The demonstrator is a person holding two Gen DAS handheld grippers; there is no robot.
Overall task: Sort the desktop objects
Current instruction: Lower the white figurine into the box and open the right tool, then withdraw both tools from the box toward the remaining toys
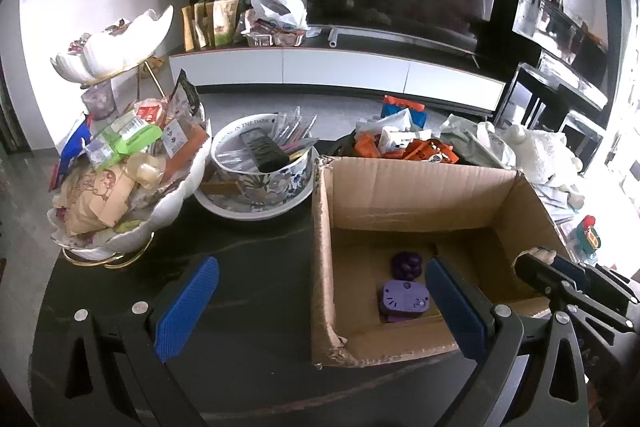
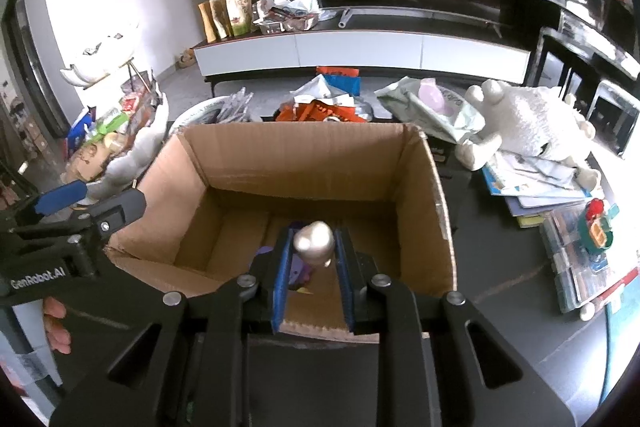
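The left gripper (image 1: 320,301) stands with its blue pads as wide apart as they go and nothing between them; one pad hangs over the dark tabletop (image 1: 248,267), the other over the cardboard box (image 1: 416,195). It tilts down toward the near left corner of the box, beside the stacked snack tray (image 1: 120,187) and the patterned bowl (image 1: 260,183). On the box floor, ahead of this gripper and slightly to its right, lie a purple ball (image 1: 406,264) and a purple gadget (image 1: 404,299), just beside each other.

The right gripper (image 2: 313,259) is the one over the work. It slants down across the near rim of the box, and between its pads sits a small pale rounded toy (image 2: 314,242), at the very tips. The pads flank it closely; whether they press it or have just let go, I cannot tell. The toy is above the box floor, directly over the purple things, so release should drop it inside. The plush animal (image 2: 532,119) waits on papers further right.
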